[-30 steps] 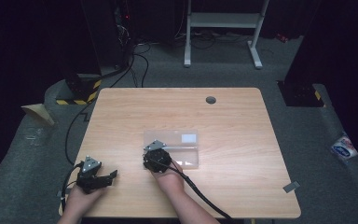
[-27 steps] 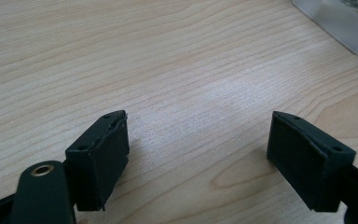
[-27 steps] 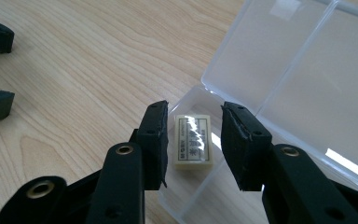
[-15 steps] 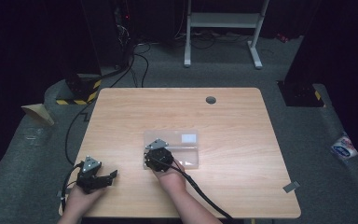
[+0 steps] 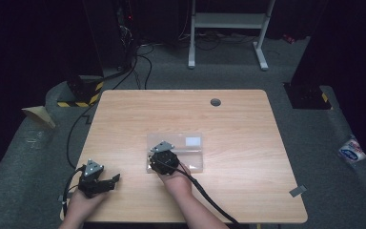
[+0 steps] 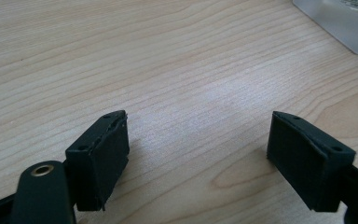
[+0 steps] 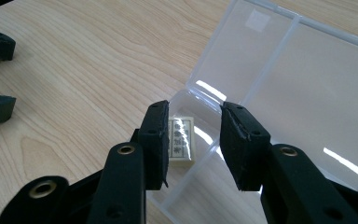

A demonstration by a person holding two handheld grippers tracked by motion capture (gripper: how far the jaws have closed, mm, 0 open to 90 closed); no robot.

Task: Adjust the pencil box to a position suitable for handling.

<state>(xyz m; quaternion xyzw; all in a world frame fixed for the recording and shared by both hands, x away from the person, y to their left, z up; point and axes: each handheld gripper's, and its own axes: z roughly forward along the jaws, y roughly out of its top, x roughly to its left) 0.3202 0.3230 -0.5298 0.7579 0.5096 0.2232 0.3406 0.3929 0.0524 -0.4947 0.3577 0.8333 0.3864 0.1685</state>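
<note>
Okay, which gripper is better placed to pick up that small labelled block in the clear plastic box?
Probably the right gripper: its jaws sit part-open just above the small labelled block in the clear plastic box. The left gripper rests open on bare table, away from the box.

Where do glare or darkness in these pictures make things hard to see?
In the right gripper view, white streaks of glare lie on the clear plastic box, also over the small labelled block inside, so its print is unreadable. In the high view, the floor around the table is almost black. In the left gripper view, light is even, with soft glare on the wood.
</note>
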